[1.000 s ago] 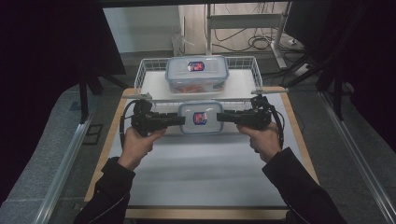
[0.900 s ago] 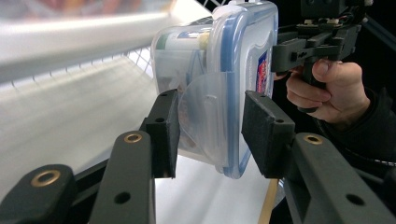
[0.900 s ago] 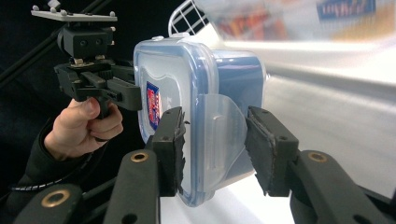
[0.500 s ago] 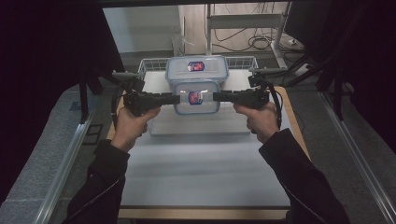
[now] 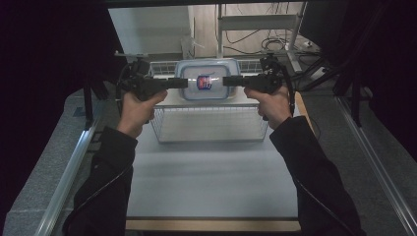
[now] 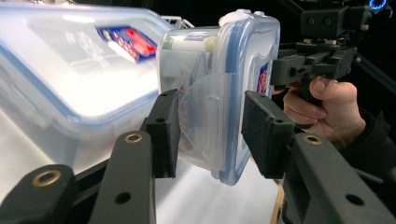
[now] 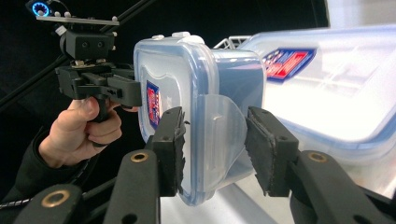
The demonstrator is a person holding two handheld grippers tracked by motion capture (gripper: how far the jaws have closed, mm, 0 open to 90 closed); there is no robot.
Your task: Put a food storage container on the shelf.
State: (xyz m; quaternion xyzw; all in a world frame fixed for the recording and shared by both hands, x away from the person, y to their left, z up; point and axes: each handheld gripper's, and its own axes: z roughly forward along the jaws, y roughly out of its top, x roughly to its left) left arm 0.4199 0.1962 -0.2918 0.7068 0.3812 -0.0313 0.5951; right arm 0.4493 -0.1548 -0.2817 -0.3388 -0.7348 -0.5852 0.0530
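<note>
The small container (image 5: 205,81), a clear plastic box with a blue-rimmed snap lid and a red and blue label, hangs in the air between my two tongs, level with the top of the wire basket (image 5: 210,124) at the far end of the counter (image 5: 211,182). My left tongs (image 5: 183,82) grip it at one short end and my right tongs (image 5: 227,81) at the other, each pair of jaws clenched across the box from lid to base with a translucent lid flap between the pads. In the left gripper view the pads (image 6: 164,133) press the small container (image 6: 219,93) just where the flap folds down, and my right hand (image 6: 327,109) shows beyond it holding the other tool. In the right gripper view the same grasp appears mirrored on the small container (image 7: 187,88), with my left hand (image 7: 81,135) behind it. Just beside the held box, on its base side, lies a larger container (image 6: 65,70) with the same kind of lid and label, seen again in the right gripper view (image 7: 336,84); whether the two touch I cannot tell.
</note>
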